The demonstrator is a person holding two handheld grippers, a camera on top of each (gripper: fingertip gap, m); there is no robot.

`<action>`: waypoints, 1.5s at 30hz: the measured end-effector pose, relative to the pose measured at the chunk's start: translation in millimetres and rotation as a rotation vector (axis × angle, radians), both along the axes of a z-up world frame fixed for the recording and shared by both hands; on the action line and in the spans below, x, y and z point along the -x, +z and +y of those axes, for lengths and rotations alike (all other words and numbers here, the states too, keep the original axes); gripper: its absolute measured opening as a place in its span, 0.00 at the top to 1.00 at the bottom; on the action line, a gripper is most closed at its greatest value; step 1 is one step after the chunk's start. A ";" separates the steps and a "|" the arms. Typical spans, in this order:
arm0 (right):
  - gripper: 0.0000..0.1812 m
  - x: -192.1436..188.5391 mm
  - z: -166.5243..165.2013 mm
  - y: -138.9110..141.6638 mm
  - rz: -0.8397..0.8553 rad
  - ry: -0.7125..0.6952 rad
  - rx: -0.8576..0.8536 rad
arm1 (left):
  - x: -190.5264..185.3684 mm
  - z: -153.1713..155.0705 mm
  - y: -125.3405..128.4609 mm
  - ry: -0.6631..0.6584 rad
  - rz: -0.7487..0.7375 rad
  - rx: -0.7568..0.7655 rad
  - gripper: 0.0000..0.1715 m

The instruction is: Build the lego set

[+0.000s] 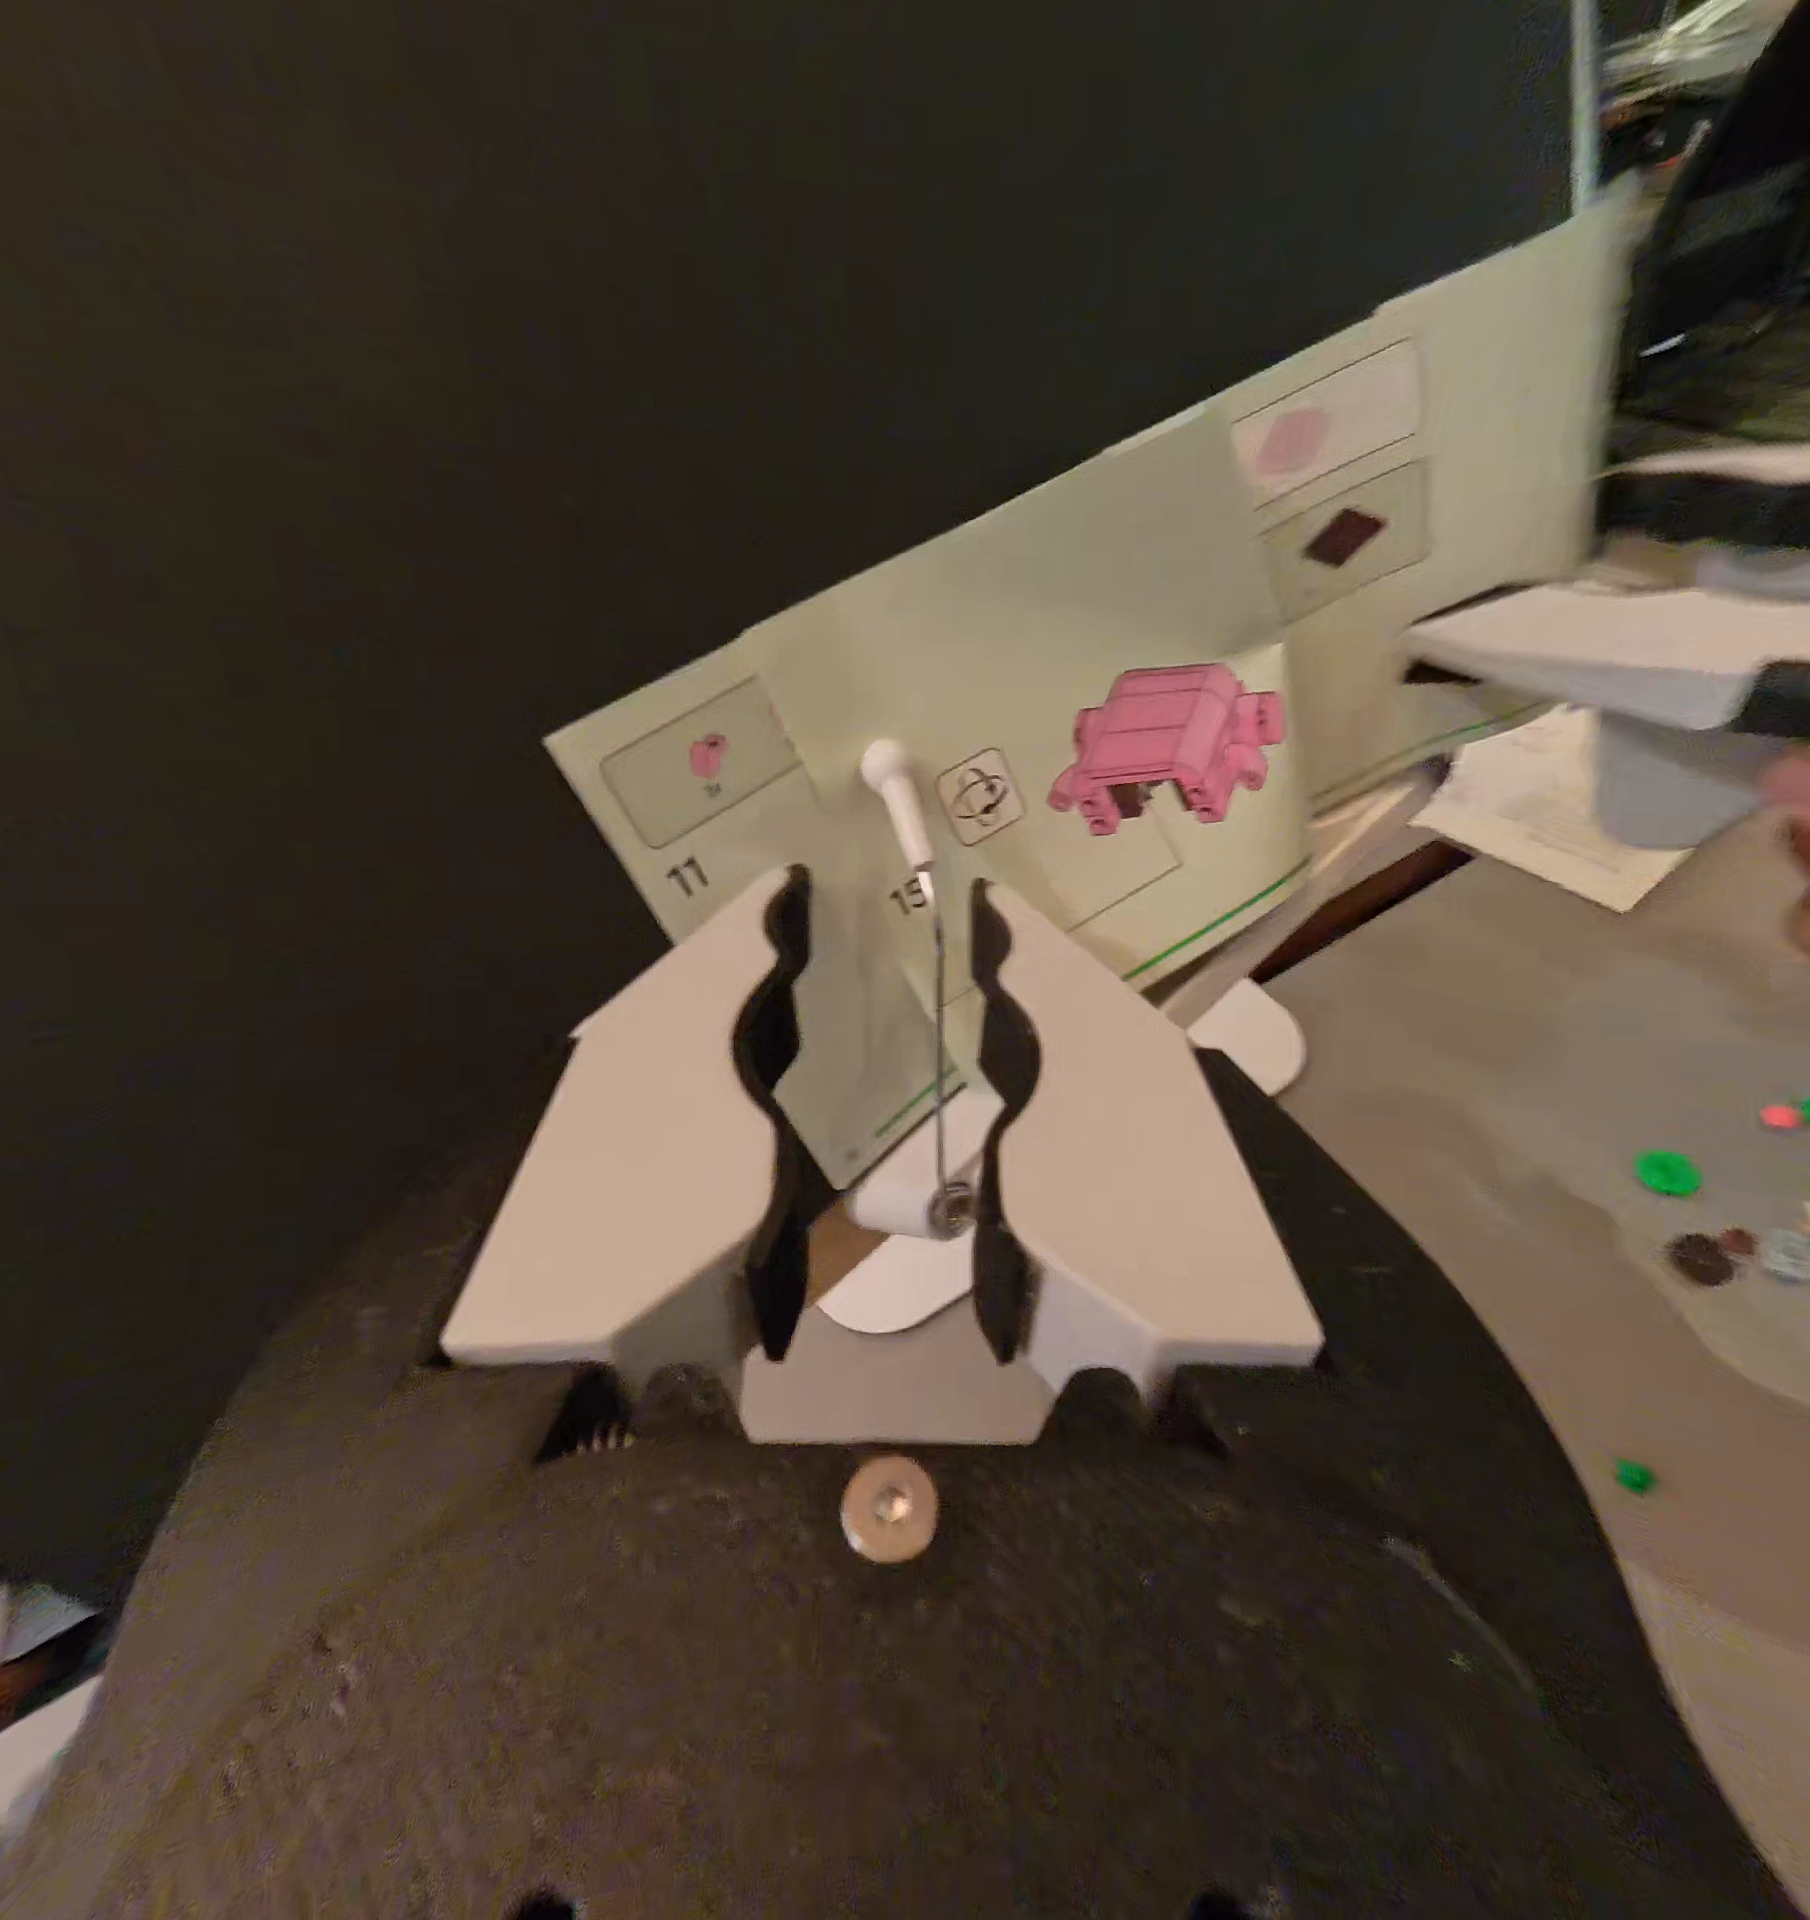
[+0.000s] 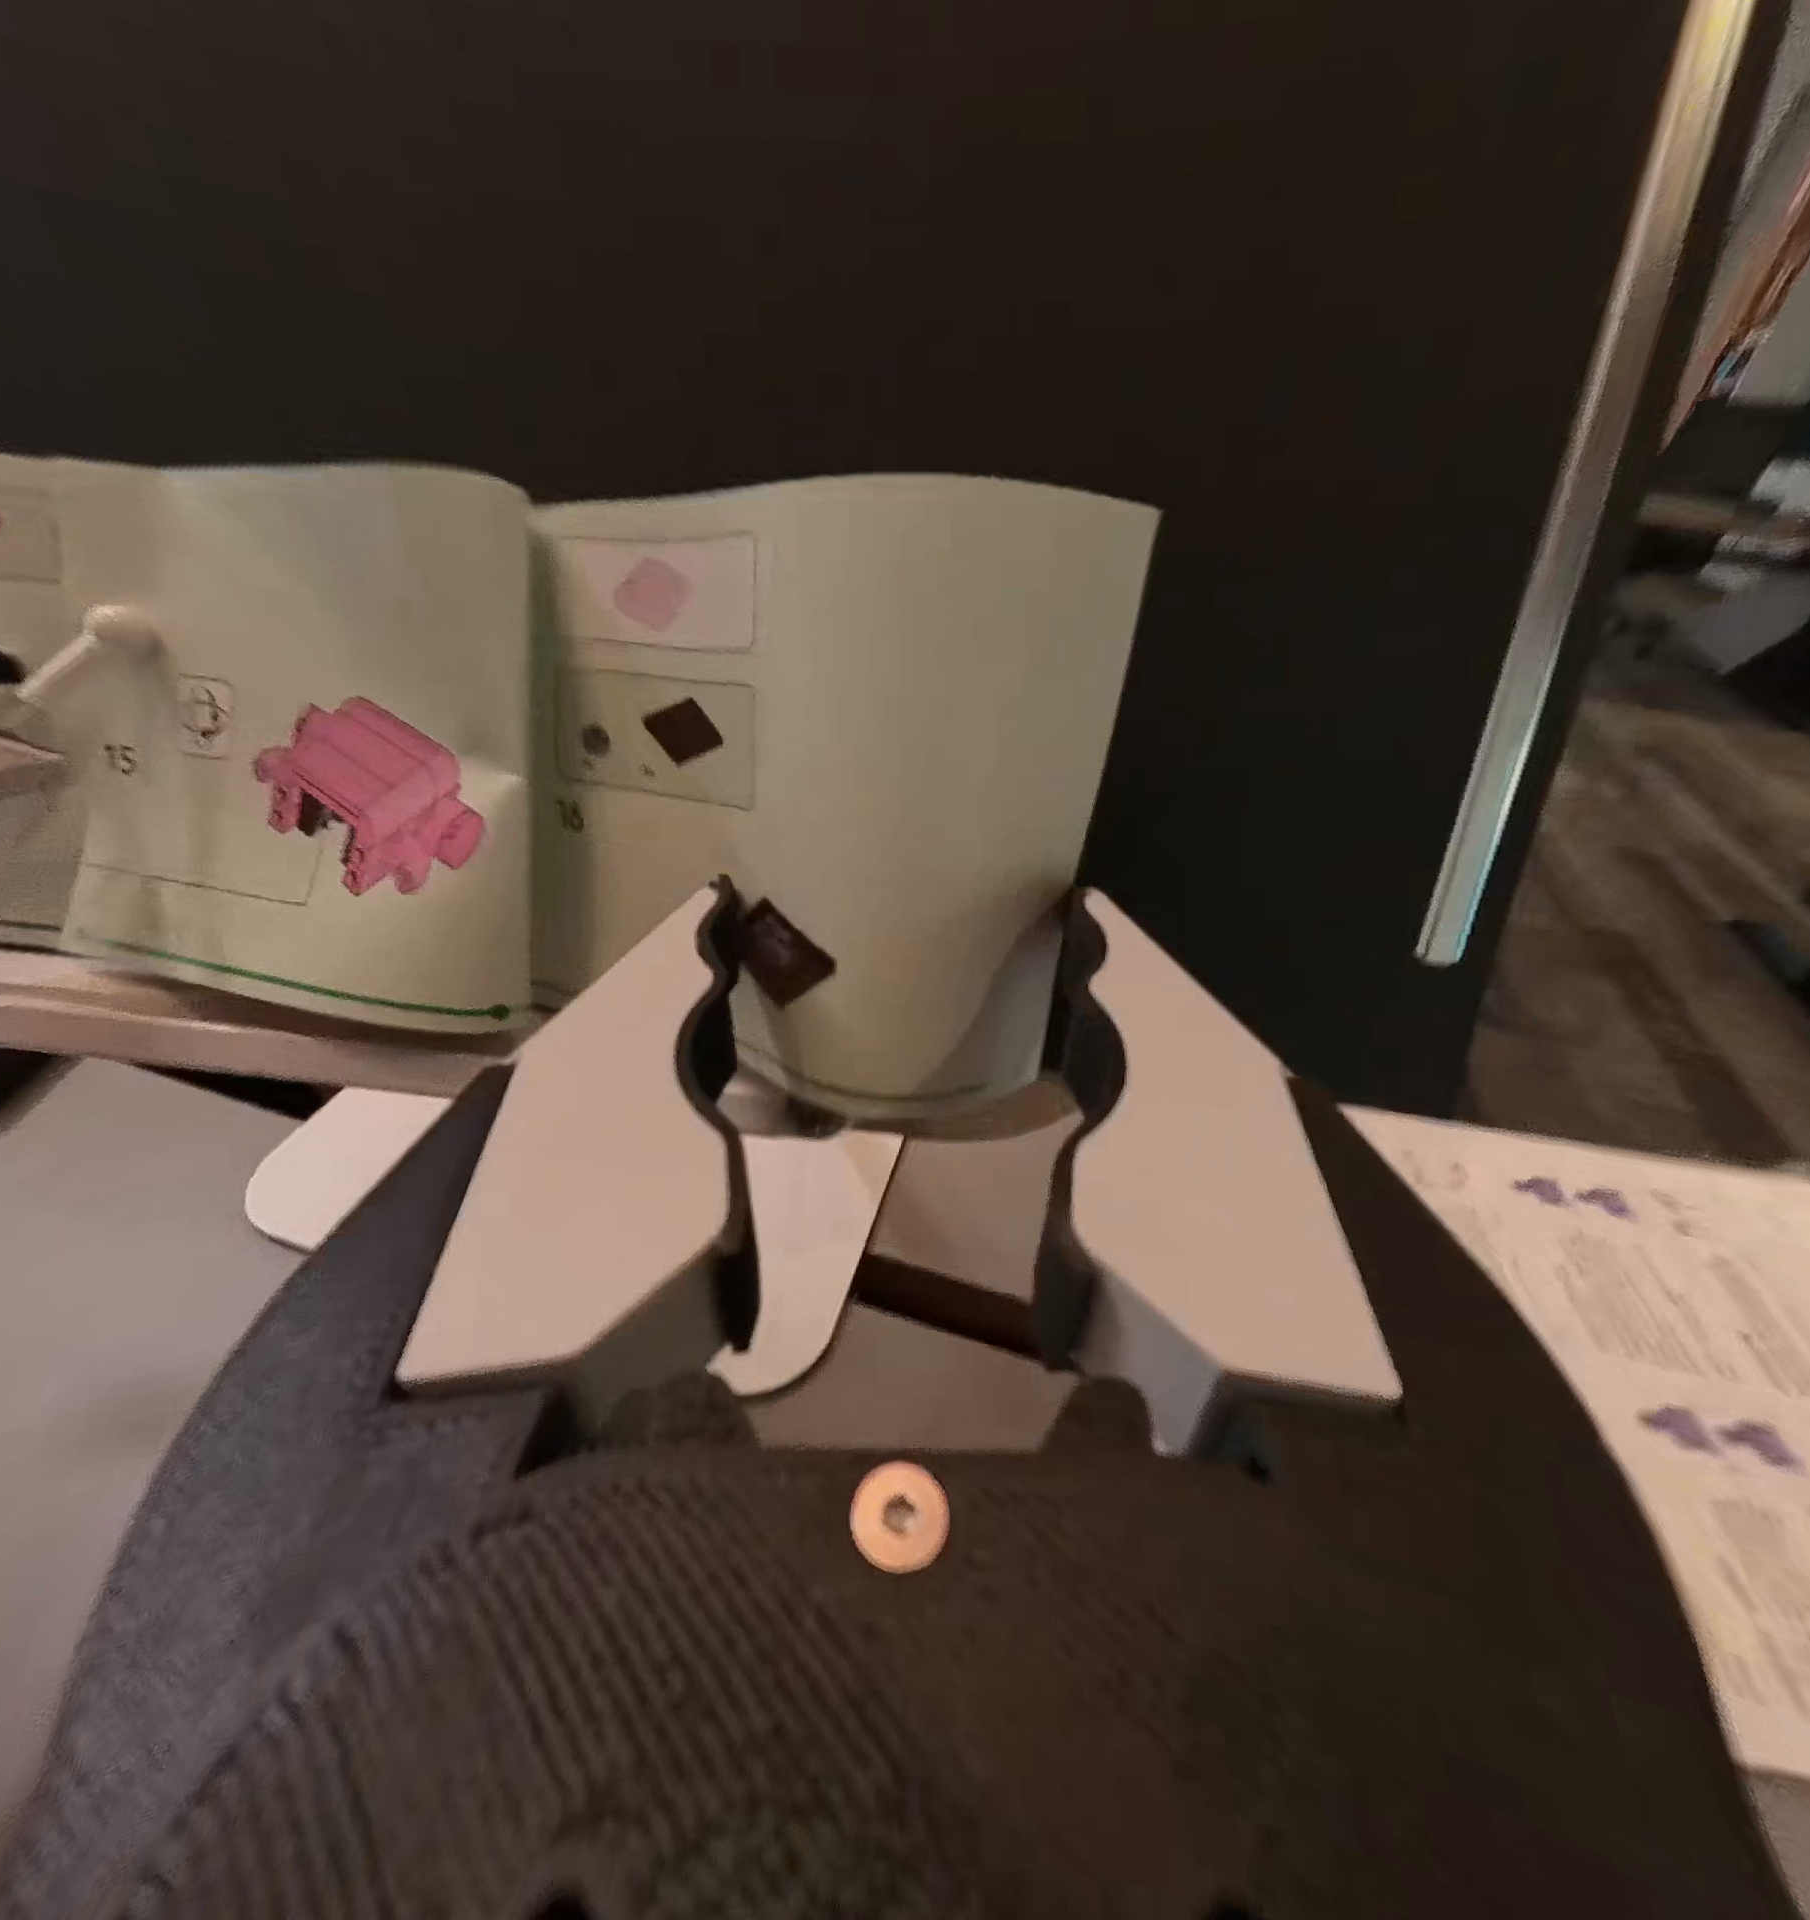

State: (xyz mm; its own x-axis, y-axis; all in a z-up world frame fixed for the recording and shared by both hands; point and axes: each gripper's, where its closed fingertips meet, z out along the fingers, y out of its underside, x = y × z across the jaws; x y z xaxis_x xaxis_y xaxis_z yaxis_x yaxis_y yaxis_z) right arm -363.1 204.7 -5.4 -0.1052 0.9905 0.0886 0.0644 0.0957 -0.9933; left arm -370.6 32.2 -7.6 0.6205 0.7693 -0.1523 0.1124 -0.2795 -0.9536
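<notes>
- The left tongs [image 1: 885,904] stand open and empty before the instruction booklet [image 1: 1036,665].
- The right tongs [image 2: 896,914] are open too; the curled page [image 2: 932,727] sits between them.
- Loose green lego pieces [image 1: 1670,1172] lie on the surface [image 1: 1483,1195], right of the left tongs.

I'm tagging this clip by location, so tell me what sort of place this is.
Probably a hobby or work desk set up for Lego building: an instruction booklet propped open on a white stand, loose green pieces on the grey tabletop, printed sheets alongside.

Grey table [image 1: 1503,1039] — green lego pieces [image 1: 1670,1172], white stand [image 2: 329,1164], paper sheets [image 2: 1649,1299].
</notes>
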 end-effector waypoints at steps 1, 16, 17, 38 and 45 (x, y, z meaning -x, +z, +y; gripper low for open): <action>0.67 -5.5 -4.7 10.4 0.062 0.005 -0.020 | 1.8 -2.7 -1.2 0.007 0.021 0.029 0.86; 0.69 -36.3 18.8 32.7 0.298 -0.084 0.127 | -6.2 -11.9 -8.2 -0.018 0.054 -0.019 0.99; 0.69 -46.4 23.3 40.8 0.343 -0.084 0.138 | -6.4 -12.3 -8.1 -0.024 0.052 -0.031 0.99; 0.68 0.3 -26.3 -3.9 0.070 0.079 0.076 | -84.3 95.2 39.8 -0.289 0.207 0.033 0.95; 0.67 -14.8 -12.4 2.4 0.070 0.272 0.137 | -26.7 140.6 2.4 -0.196 0.086 0.174 1.00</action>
State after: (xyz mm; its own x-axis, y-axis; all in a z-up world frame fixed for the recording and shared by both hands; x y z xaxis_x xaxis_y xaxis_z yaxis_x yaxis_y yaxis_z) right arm -348.3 192.3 -3.0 -0.3665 0.9300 -0.0271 -0.0147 -0.0349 -0.9993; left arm -343.9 172.9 -5.2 0.7340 0.5934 -0.3304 -0.0397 -0.4480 -0.8931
